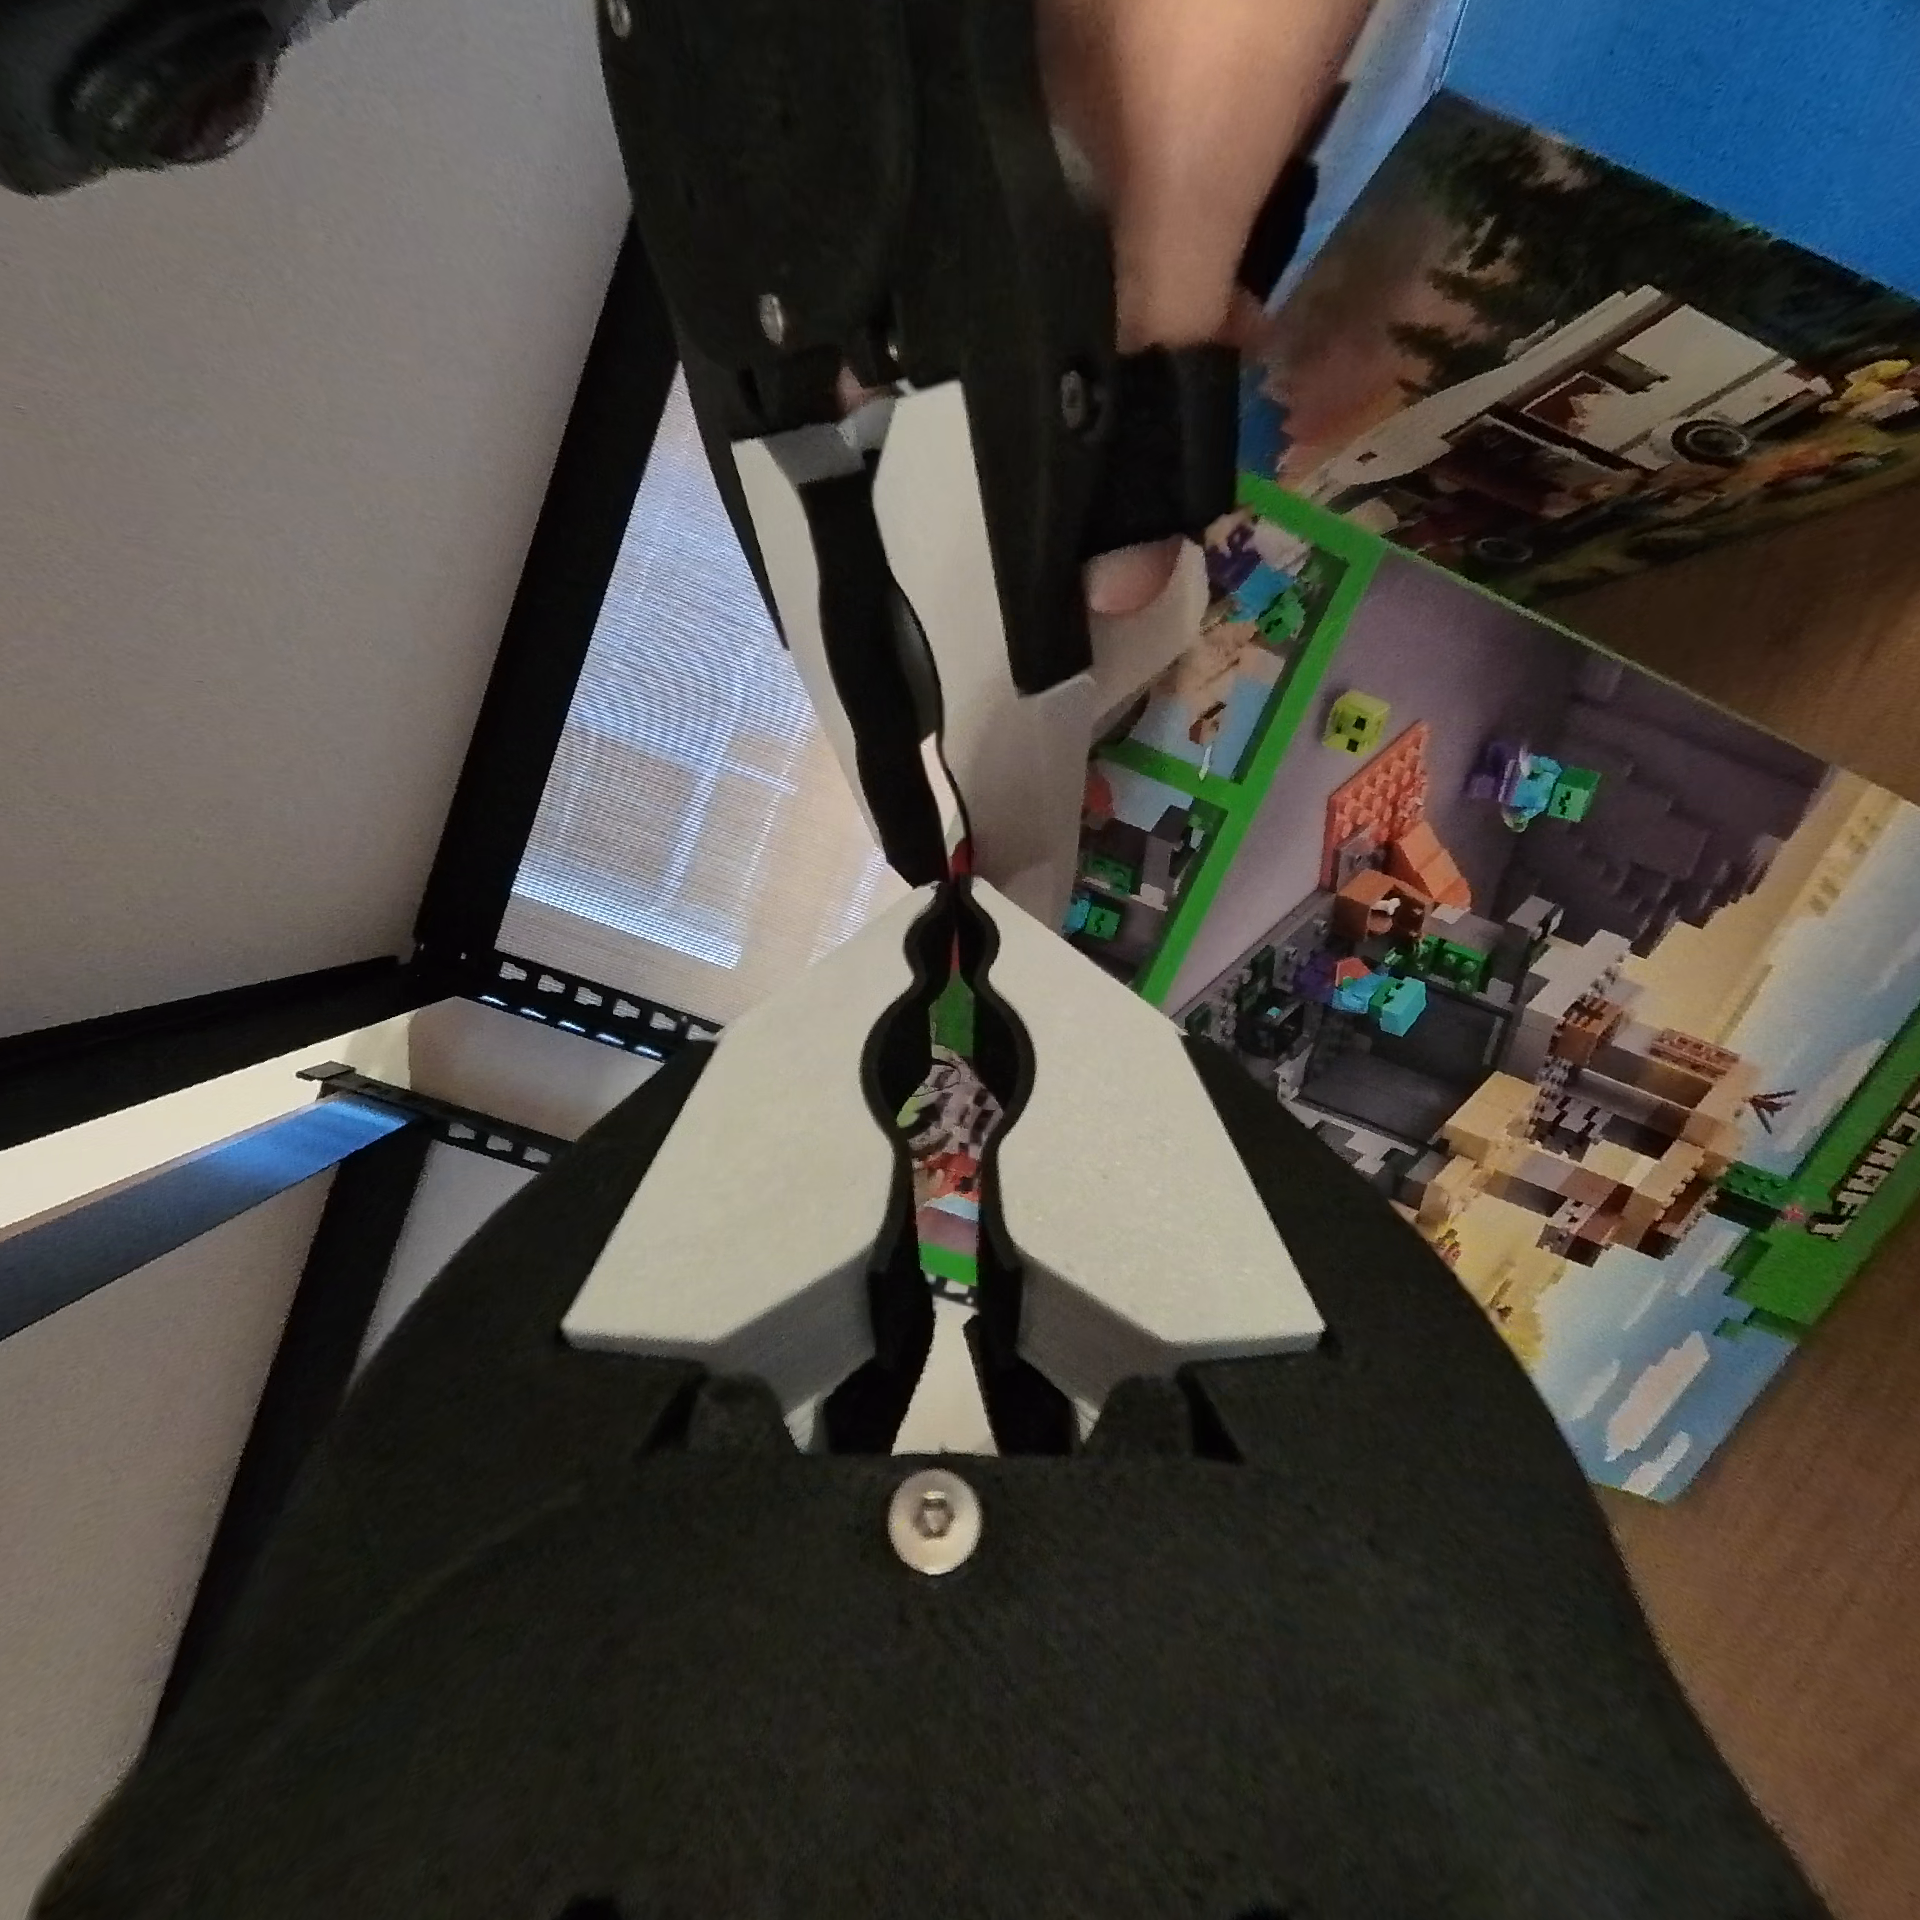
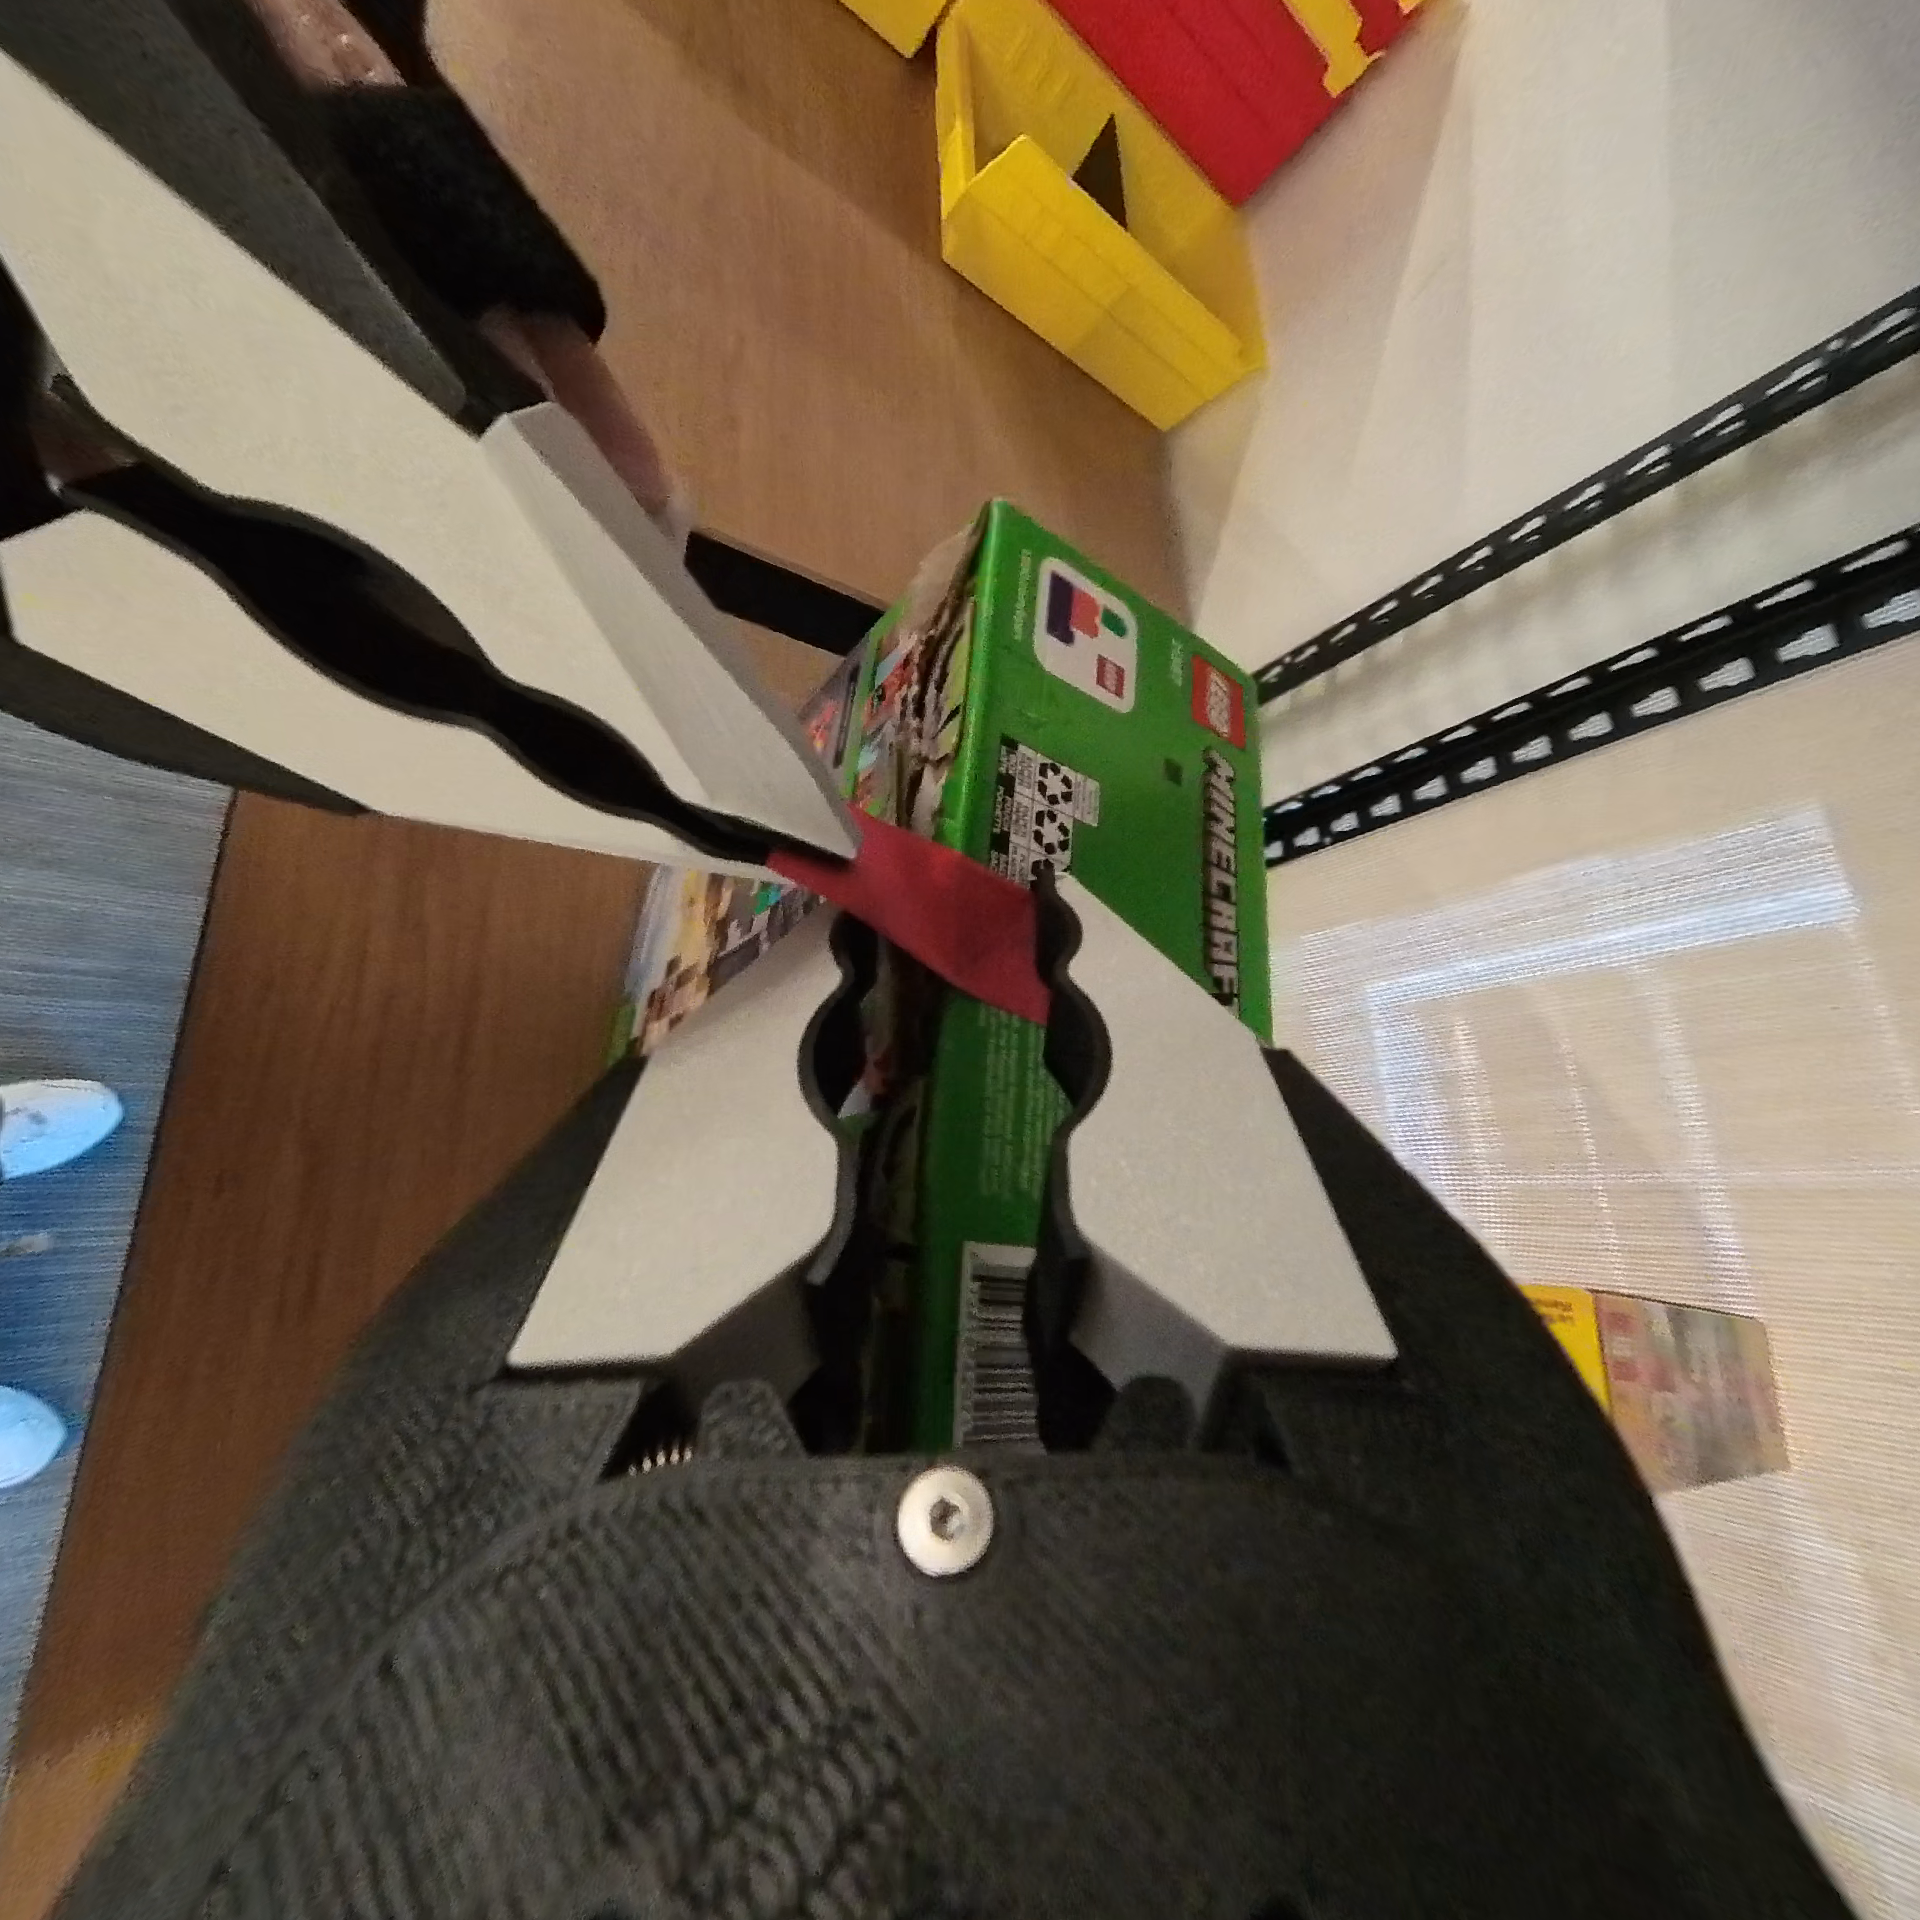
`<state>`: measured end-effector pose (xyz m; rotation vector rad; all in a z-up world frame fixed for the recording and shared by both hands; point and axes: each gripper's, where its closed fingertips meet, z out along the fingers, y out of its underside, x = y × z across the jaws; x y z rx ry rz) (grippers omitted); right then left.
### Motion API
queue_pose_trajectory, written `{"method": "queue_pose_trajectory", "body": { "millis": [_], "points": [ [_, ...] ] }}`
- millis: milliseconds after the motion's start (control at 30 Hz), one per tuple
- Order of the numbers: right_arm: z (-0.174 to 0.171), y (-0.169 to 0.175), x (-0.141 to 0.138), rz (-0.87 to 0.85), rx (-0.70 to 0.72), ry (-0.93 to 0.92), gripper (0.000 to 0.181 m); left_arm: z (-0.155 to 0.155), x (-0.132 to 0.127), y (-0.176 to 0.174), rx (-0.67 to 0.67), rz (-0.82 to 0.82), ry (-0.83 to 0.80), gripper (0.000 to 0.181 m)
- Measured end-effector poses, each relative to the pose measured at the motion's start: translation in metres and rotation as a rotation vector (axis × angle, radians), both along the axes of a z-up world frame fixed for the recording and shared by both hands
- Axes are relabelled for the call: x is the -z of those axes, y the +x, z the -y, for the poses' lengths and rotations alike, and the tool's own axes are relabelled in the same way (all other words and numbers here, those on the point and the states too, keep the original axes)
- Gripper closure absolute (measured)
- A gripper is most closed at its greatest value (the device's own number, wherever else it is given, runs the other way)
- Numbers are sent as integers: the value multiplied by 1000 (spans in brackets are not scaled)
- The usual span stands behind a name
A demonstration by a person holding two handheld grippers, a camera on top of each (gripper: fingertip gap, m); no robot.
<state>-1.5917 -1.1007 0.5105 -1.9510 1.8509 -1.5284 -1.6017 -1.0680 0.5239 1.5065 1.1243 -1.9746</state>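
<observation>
Left tongs (image 1: 951, 914): white wedge fingers, wavy black pads, pressed together on a thin red strip (image 2: 935, 914), glossy and flat. Right tongs (image 2: 940, 925): same build, pads a little apart at the tips, far-right pad on the strip's other end; clamped or only touching, cannot tell. Strip stretched between the two tong tips, just in front of a green cardboard toy box (image 2: 1101, 790) standing on edge on the wooden bench (image 2: 790, 343). Second printed box (image 1: 1621, 343) behind. Yellow carton (image 2: 1091, 270), red carton (image 2: 1226, 83) far off. Black slotted rack rails (image 2: 1590, 665), two.

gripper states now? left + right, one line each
Left gripper: shut, tips pinching the red strip.
Right gripper: shut on the other end of the same red strip, above the green toy box.
</observation>
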Motion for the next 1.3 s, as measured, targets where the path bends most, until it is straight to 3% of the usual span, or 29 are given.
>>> {"method": "queue_pose_trajectory", "body": {
  "millis": [600,800,1300],
  "points": [
    [6,-7,4,-31,-33,-96,153,5,12,-8,-44,-12,5,181],
    [3,-11,6,-95,-75,-74,150,4,14,-11,-42,-4,14,181],
    [-1,-11,4,-42,-130,33,149,2,10,-11,-49,-31,41,181]
  ]
}}
